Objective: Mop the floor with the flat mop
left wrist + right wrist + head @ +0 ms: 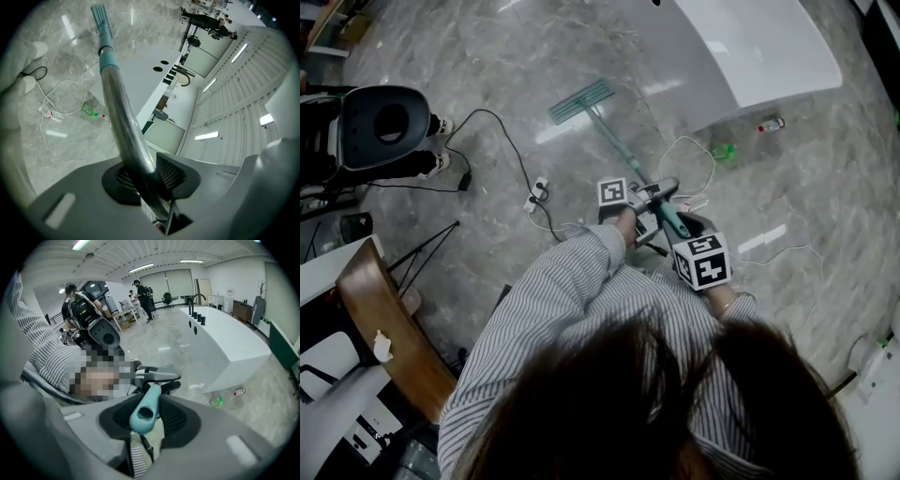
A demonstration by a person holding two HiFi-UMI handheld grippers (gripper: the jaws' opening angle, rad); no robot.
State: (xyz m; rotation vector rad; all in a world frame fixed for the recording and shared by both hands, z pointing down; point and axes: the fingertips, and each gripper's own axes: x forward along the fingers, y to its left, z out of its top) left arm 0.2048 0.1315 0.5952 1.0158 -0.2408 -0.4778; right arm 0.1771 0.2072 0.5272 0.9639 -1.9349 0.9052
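Note:
A flat mop lies out ahead of me on the grey marble floor; its teal head point(580, 100) rests flat and its metal pole point(619, 150) runs back to my hands. My left gripper point(649, 195) is shut on the metal pole point(123, 117), which passes between its black pads point(168, 172). My right gripper point(682, 228) is shut on the teal handle end point(143, 411), close behind the left one. The mop head point(99, 14) shows far off in the left gripper view.
A white island counter point(750, 42) stands ahead right. White cable point(694, 159), a green bottle point(723, 151) and a small bottle point(772, 124) lie near its base. A black cord with power strip point(537, 192), a black machine point(380, 127) and a wooden chair point(389, 323) sit at left.

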